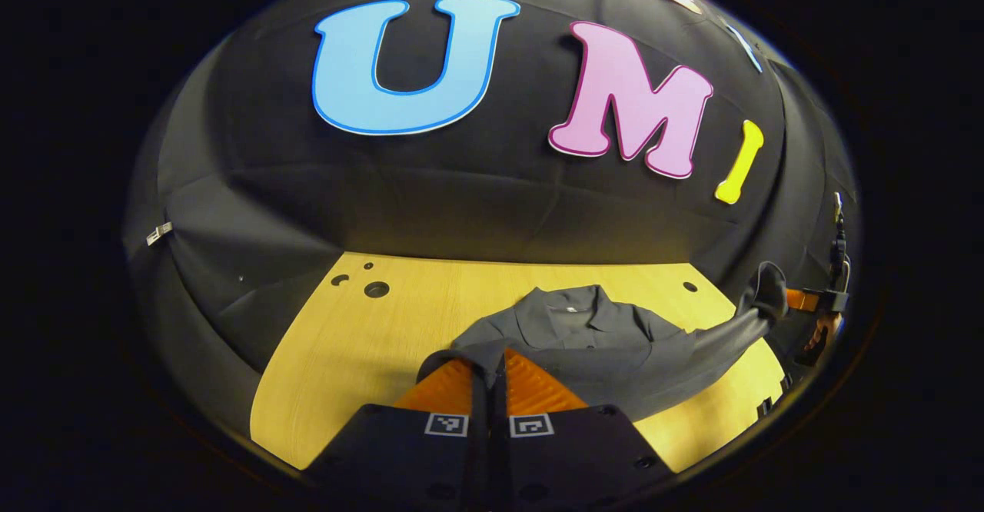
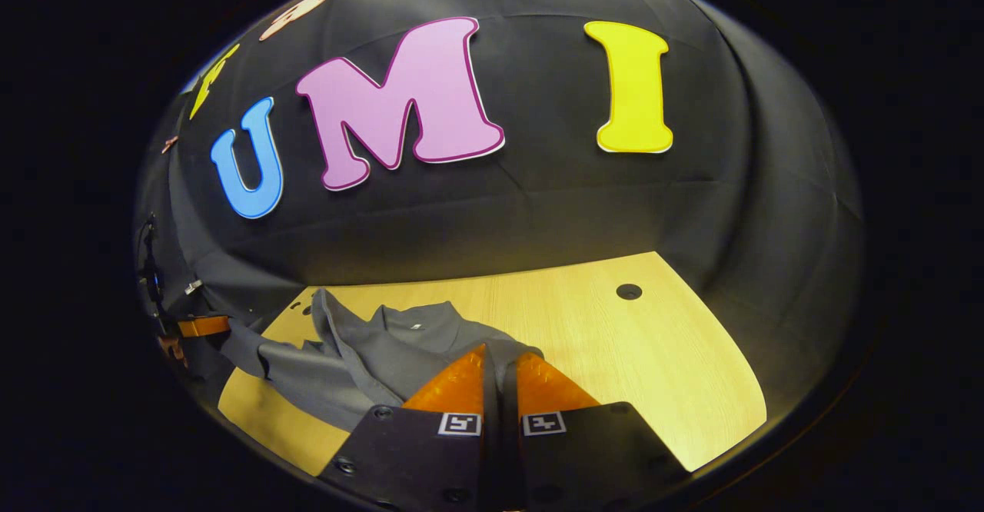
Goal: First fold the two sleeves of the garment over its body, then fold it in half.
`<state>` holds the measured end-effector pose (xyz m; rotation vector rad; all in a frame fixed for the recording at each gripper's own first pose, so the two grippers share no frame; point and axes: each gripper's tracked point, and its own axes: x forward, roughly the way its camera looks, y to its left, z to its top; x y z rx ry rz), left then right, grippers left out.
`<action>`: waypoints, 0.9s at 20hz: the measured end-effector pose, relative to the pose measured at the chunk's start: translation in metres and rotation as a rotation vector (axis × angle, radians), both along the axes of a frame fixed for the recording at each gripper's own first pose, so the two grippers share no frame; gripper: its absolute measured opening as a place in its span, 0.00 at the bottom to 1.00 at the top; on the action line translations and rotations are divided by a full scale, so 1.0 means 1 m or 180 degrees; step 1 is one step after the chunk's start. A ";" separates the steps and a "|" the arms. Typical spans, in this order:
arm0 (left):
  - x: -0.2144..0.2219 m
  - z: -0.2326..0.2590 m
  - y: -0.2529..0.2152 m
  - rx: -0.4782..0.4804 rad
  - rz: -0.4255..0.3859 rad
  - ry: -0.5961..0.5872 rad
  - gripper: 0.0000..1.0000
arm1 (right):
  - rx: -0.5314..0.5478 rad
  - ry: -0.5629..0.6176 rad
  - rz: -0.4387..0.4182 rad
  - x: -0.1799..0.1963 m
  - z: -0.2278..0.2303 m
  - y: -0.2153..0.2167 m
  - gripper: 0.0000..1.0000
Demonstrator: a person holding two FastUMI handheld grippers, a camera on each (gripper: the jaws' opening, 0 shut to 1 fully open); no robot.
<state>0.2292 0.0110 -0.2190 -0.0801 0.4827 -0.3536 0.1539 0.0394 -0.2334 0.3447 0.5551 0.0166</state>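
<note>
A dark grey collared shirt (image 1: 584,335) lies on the wooden table (image 1: 369,358), collar toward the wall. In the left gripper view my left gripper (image 1: 489,358) is shut on a fold of one grey sleeve (image 1: 461,357), held just above the table. At the far right of that view the right gripper (image 1: 805,300) holds the other sleeve (image 1: 738,324) stretched up off the table. In the right gripper view my right gripper (image 2: 500,354) is shut on sleeve cloth (image 2: 516,349) beside the shirt (image 2: 400,350). The left gripper (image 2: 204,326) shows at the far left, pulling its sleeve (image 2: 261,358) outward.
Round holes (image 1: 376,289) are cut in the tabletop near the back left corner, and another hole (image 2: 629,291) sits near the back right. The black cloth wall (image 1: 461,204) rises directly behind the table. Bare wood (image 2: 630,358) stretches to the right of the shirt.
</note>
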 end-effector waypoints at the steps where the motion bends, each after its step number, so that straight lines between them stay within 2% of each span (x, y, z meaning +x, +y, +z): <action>1: 0.009 -0.004 -0.002 0.0029 -0.0012 -0.0012 0.05 | -0.0010 0.0018 -0.0003 0.007 -0.007 0.000 0.05; 5: 0.043 -0.023 -0.014 0.0170 -0.0045 -0.0026 0.05 | -0.0011 0.0102 -0.0027 0.036 -0.038 -0.002 0.05; 11: 0.094 -0.059 -0.033 0.0223 0.0045 -0.0021 0.05 | -0.0014 0.0193 -0.0014 0.078 -0.089 0.000 0.05; 12: 0.102 -0.068 -0.035 0.0233 0.0058 -0.0015 0.05 | -0.0011 0.0213 -0.0004 0.085 -0.099 0.001 0.00; 13: 0.109 -0.076 -0.037 0.0231 0.0075 -0.0008 0.05 | -0.0034 0.0239 0.0009 0.090 -0.109 0.002 0.05; 18: 0.143 -0.117 -0.044 0.0237 0.0170 0.0017 0.05 | -0.0133 0.0367 0.0114 0.113 -0.156 0.008 0.05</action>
